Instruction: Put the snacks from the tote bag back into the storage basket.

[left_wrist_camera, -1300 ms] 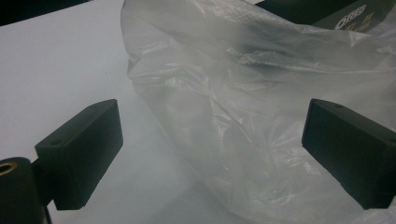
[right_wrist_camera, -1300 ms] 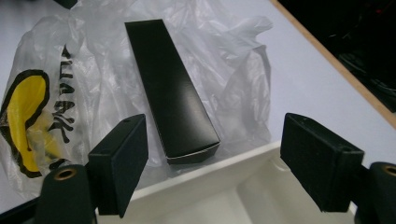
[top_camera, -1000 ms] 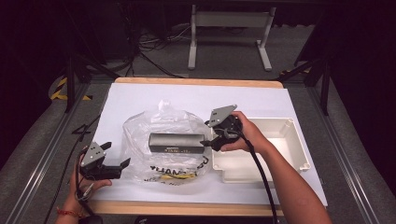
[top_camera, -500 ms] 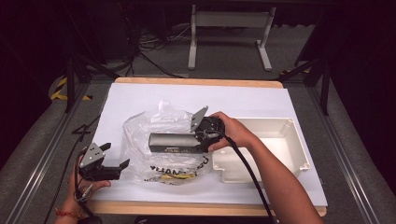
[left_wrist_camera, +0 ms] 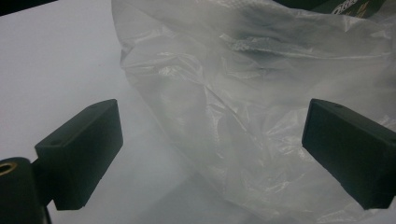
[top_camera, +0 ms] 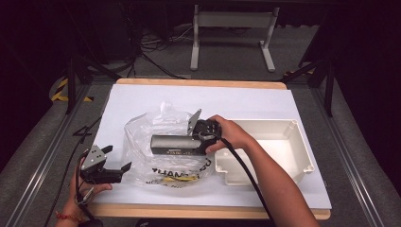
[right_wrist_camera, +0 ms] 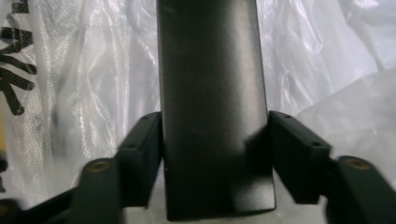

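Dark box [top_camera: 174, 144] lies on the plastic bag [top_camera: 163, 151] mid-desk, long axis left-right; right tool [top_camera: 201, 142] has just closed on its right end. Left tool [top_camera: 113, 163] idle, jaws apart.

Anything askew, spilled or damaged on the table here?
Nothing stands out. The clear bag lies crumpled on the white sheet, as loose plastic would. The dark box rests on it, clamped end-on by the right gripper. The white tray sits square, unspilled.
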The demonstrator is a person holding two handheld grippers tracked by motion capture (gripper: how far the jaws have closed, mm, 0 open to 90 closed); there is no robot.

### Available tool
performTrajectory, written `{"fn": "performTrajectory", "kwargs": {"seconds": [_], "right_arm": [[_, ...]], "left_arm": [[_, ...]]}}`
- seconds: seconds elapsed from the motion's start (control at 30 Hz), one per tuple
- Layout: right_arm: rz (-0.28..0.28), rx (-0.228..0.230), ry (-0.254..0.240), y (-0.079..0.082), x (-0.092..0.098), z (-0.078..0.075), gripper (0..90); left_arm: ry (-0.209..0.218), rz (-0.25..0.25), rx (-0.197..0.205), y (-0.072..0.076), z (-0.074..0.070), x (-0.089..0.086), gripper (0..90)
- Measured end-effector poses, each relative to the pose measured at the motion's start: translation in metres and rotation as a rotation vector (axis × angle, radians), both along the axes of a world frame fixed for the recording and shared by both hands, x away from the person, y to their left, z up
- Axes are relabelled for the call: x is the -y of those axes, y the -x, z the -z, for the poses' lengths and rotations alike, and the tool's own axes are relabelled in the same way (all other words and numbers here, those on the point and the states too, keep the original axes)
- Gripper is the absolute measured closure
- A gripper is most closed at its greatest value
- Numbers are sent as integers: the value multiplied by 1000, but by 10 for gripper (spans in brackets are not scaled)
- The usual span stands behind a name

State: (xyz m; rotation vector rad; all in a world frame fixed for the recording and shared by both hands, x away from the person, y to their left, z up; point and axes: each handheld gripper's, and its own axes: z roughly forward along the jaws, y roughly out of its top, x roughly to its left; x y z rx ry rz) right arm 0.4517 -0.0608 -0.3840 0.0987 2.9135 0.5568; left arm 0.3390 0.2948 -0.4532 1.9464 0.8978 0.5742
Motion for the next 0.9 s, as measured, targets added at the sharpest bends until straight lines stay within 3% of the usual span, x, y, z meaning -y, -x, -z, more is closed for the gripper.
{"fn": "performTrajectory", "kwargs": {"seconds": [0.27, 0.6, 0.77, 0.9], "right_arm": [[-21, -2, 7, 2, -5, -1, 425], [-54, 7, -70, 5, -4, -7, 432], [-39, 7, -129, 8, -4, -15, 432], [-46, 23, -147, 9, -3, -21, 432]], "left_arm": [[4, 3, -7, 0, 1, 0, 59], [7, -3, -7, 0, 0, -1, 58], [10, -2, -12, -1, 1, -1, 57], [11, 0, -14, -1, 1, -1, 57]]}}
